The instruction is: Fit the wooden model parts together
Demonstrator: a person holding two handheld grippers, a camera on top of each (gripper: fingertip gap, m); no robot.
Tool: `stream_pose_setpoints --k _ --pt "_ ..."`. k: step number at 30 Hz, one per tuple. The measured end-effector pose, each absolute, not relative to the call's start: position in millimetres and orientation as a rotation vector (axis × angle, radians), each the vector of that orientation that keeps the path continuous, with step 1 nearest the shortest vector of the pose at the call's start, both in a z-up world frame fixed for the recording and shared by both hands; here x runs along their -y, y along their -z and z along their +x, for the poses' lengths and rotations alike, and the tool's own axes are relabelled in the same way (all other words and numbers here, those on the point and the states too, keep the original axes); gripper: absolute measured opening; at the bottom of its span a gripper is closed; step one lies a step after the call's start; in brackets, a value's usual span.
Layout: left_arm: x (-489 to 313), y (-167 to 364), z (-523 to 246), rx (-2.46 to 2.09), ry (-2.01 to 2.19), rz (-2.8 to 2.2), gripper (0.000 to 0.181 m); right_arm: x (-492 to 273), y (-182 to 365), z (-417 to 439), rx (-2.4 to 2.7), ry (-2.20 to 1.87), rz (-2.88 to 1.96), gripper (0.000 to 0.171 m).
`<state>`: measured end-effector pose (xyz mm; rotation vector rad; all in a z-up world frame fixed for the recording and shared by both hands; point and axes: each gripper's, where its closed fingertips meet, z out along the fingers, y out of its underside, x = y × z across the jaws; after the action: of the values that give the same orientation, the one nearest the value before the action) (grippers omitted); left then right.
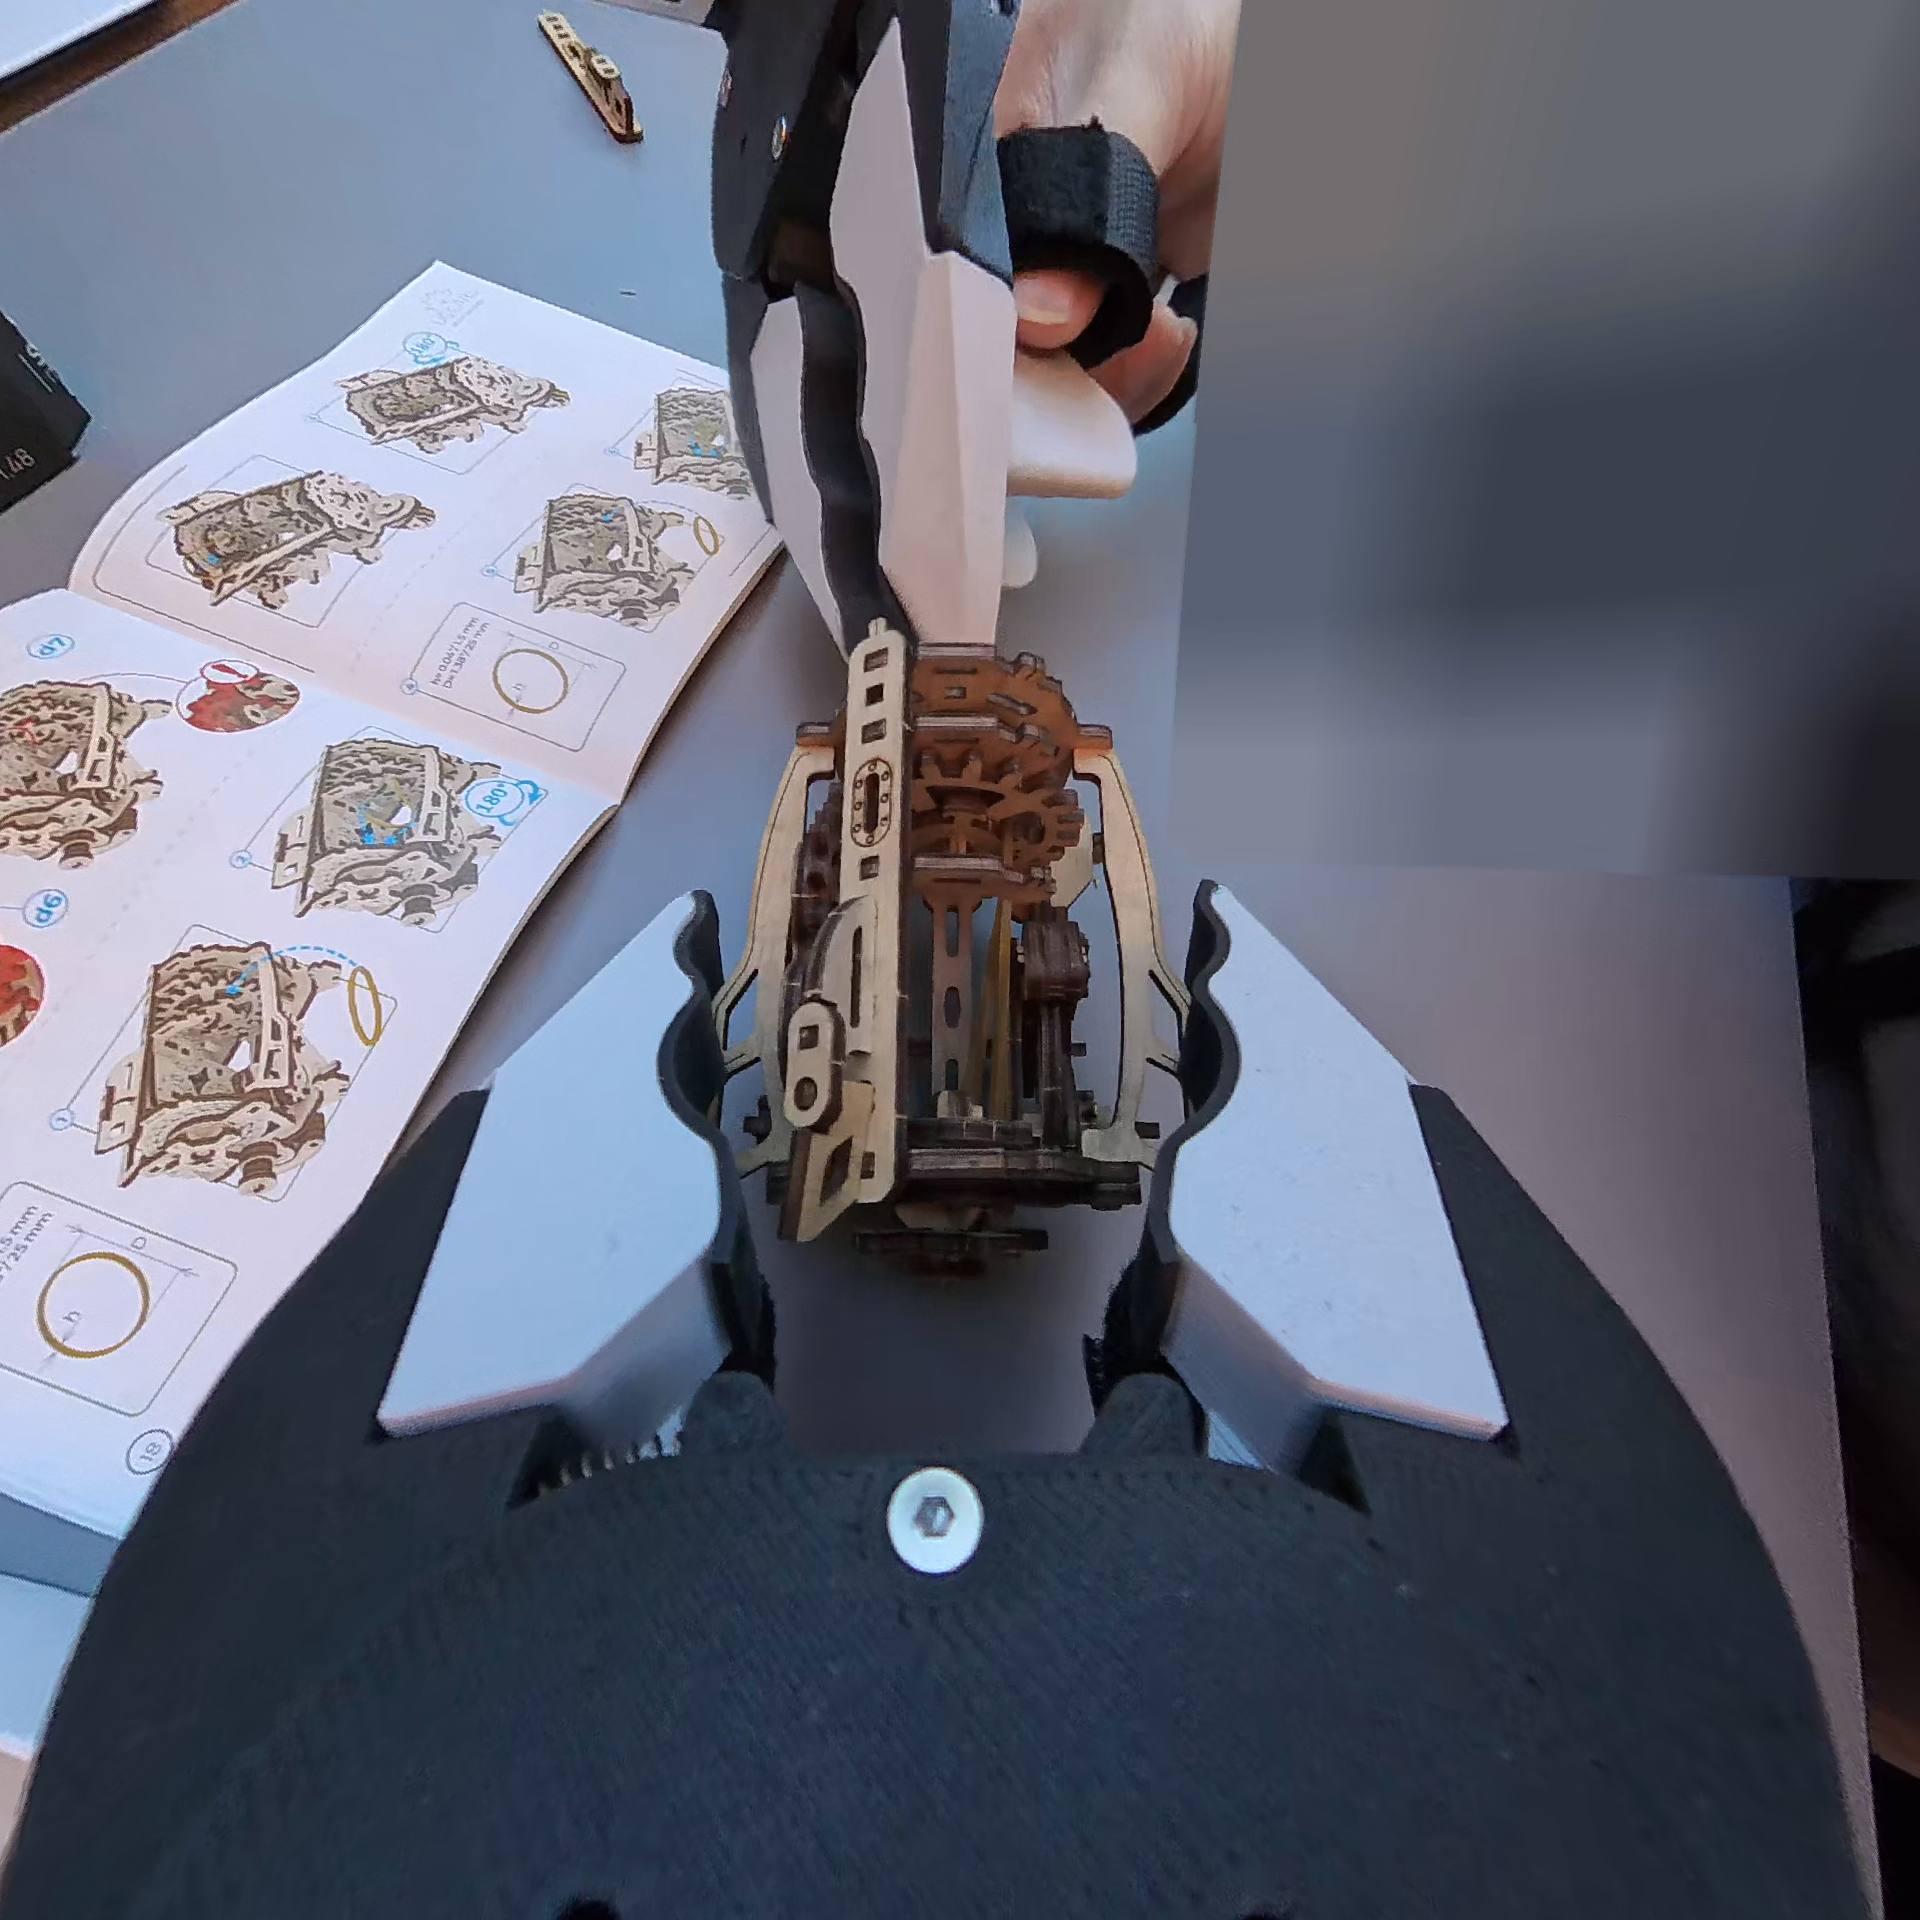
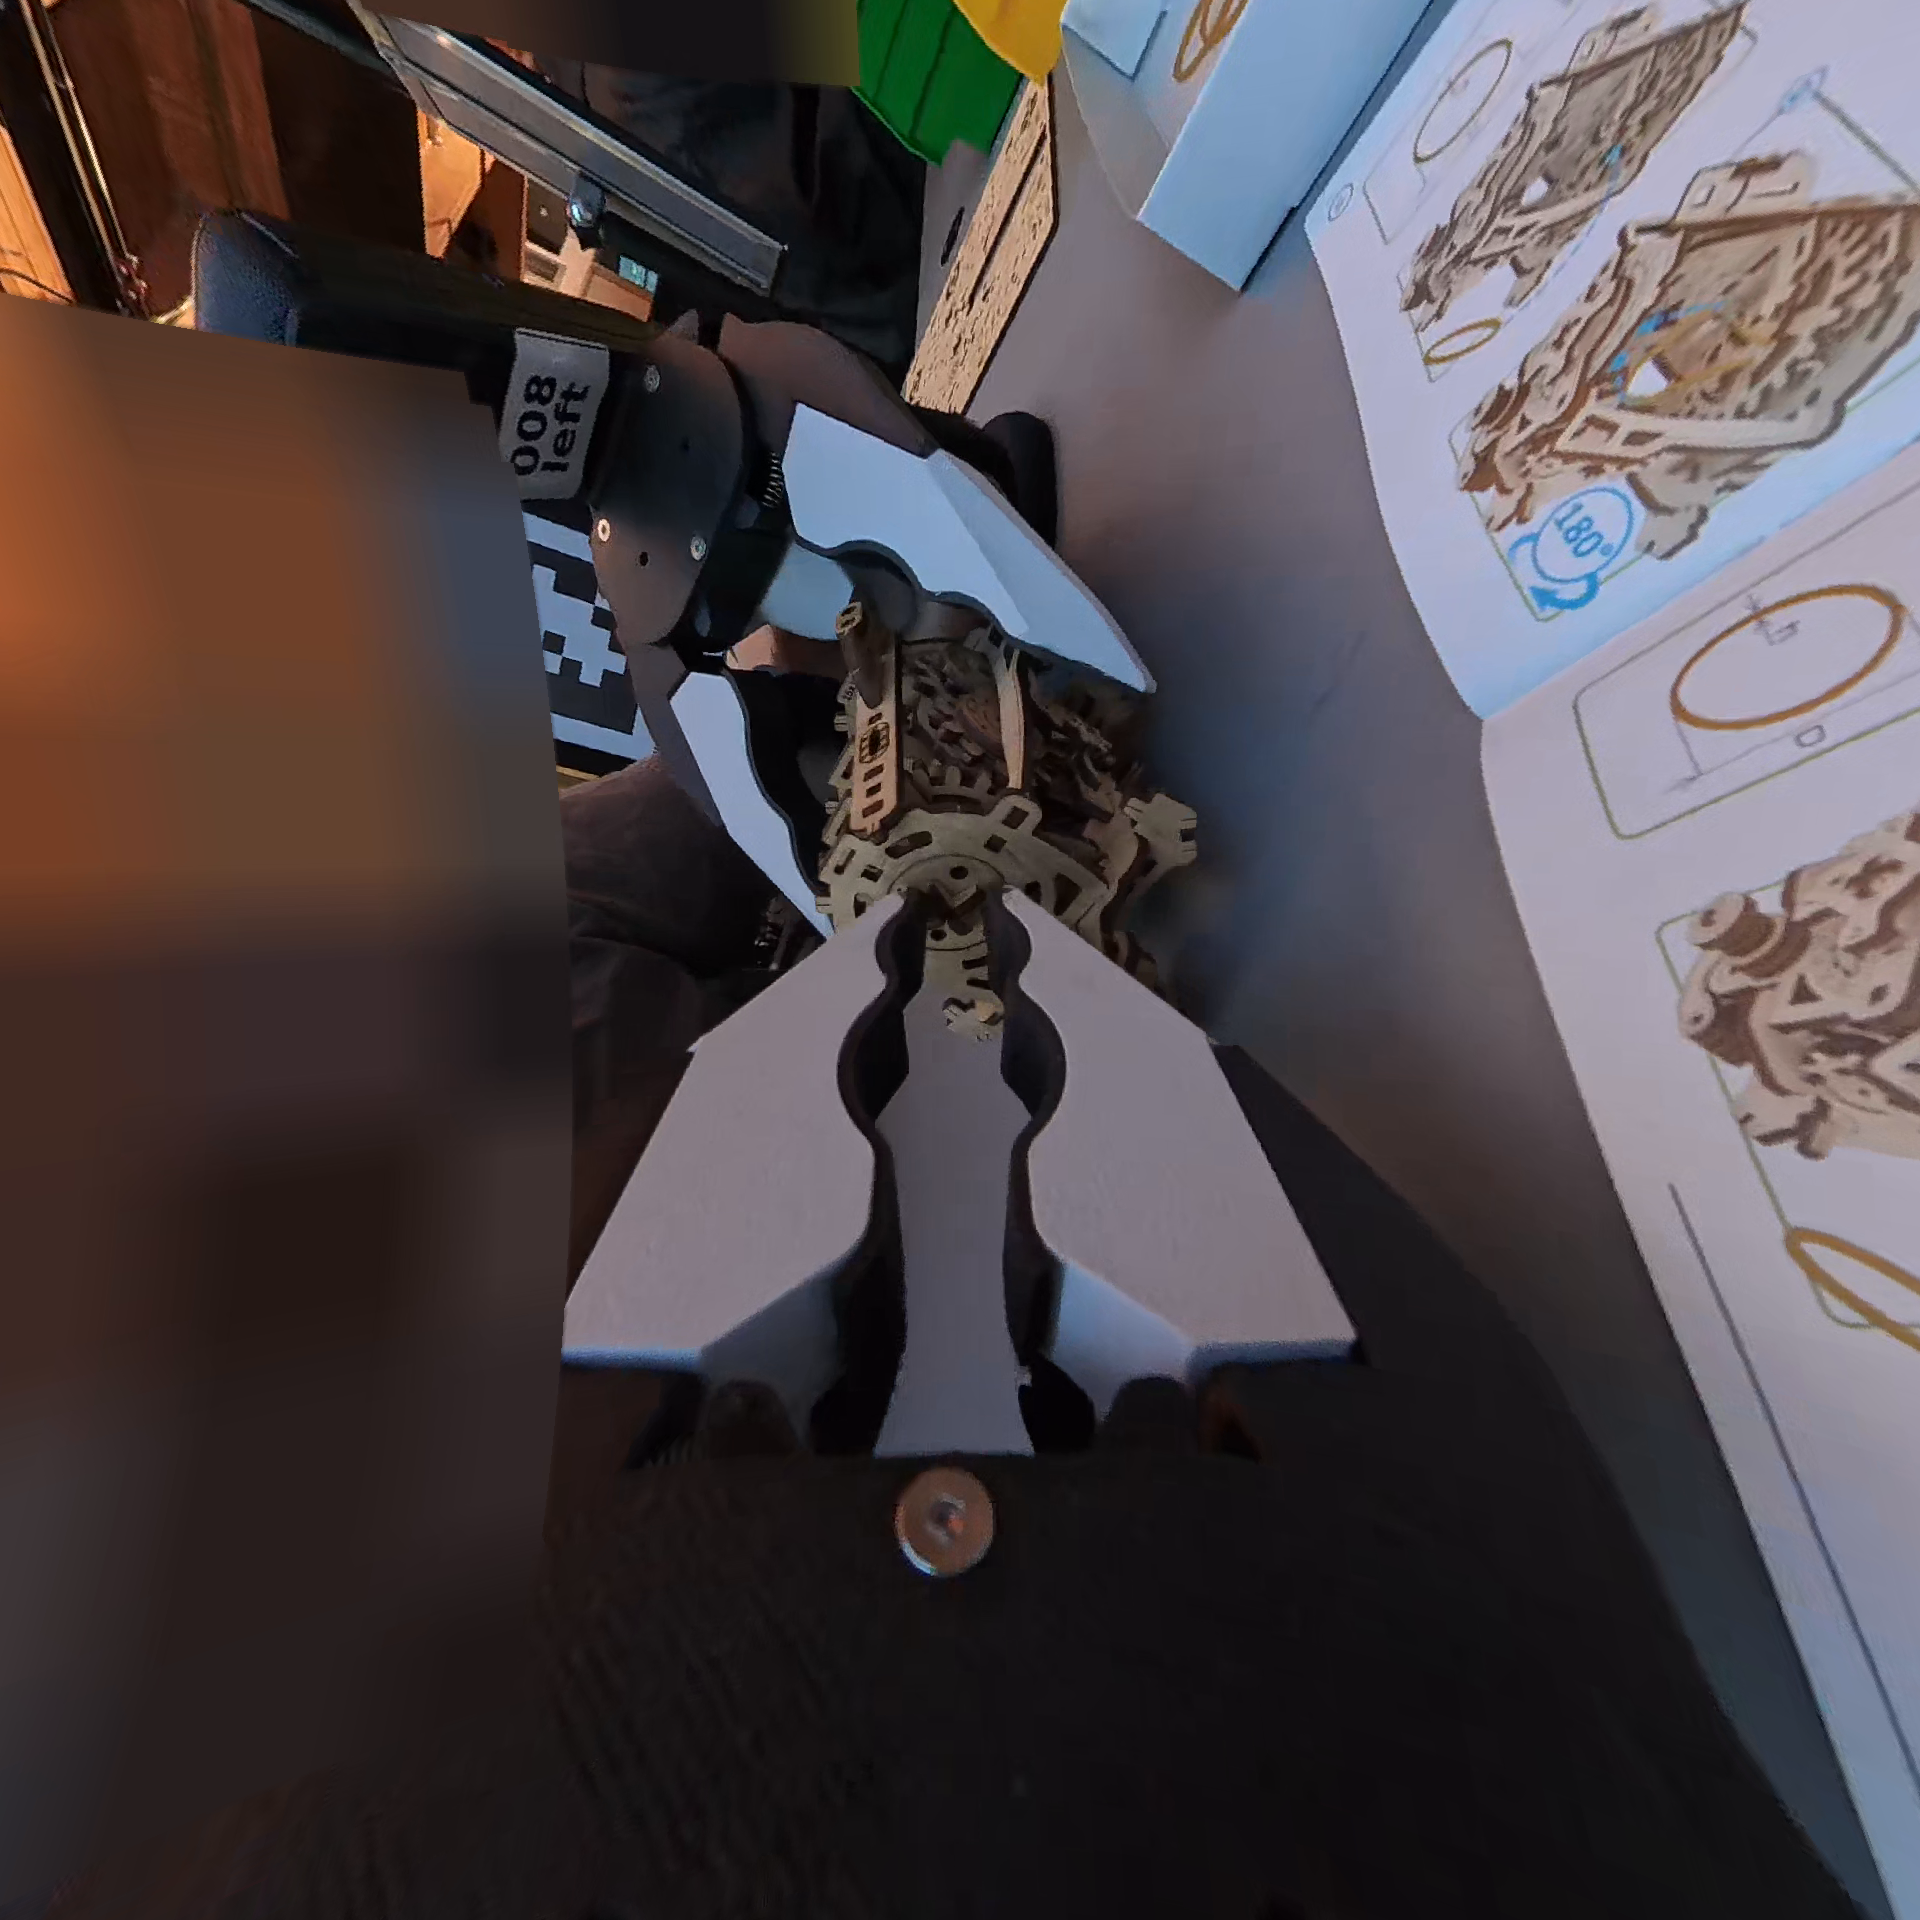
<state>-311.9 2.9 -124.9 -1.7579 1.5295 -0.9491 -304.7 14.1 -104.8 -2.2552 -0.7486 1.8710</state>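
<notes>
The wooden model (image 1: 935,935), a laser-cut plywood mechanism with gears and curved side ribs, is held above the grey table (image 1: 1455,1039). My left gripper (image 1: 951,904) is shut on the model, with one finger against each side rib. My right gripper (image 2: 958,920) is shut on the model's round toothed end part (image 2: 935,862). In the left wrist view the right gripper (image 1: 935,623) comes down from above onto the model's far end. In the right wrist view the left gripper (image 2: 977,790) clasps the model (image 2: 997,769) from the far side.
An open instruction booklet (image 1: 312,727) lies on the table left of the model; it also shows in the right wrist view (image 2: 1714,727). A loose wooden strip (image 1: 592,73) lies at the far left. A black box (image 1: 31,416) and a white box (image 2: 1226,156) stand nearby. The tips of both grippers are at nearly the same place.
</notes>
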Motion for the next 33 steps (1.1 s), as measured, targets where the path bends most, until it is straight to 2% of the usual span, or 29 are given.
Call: stream_pose_setpoints --k 14,33 --pt "2 130 -304 -1.571 0.928 -1.753 0.096 -18 107 -306 0.693 -2.053 -2.141 0.01" --pt "10 127 -301 -1.598 1.026 -1.742 0.097 -7 105 -309 1.053 -1.798 -1.998 0.009"
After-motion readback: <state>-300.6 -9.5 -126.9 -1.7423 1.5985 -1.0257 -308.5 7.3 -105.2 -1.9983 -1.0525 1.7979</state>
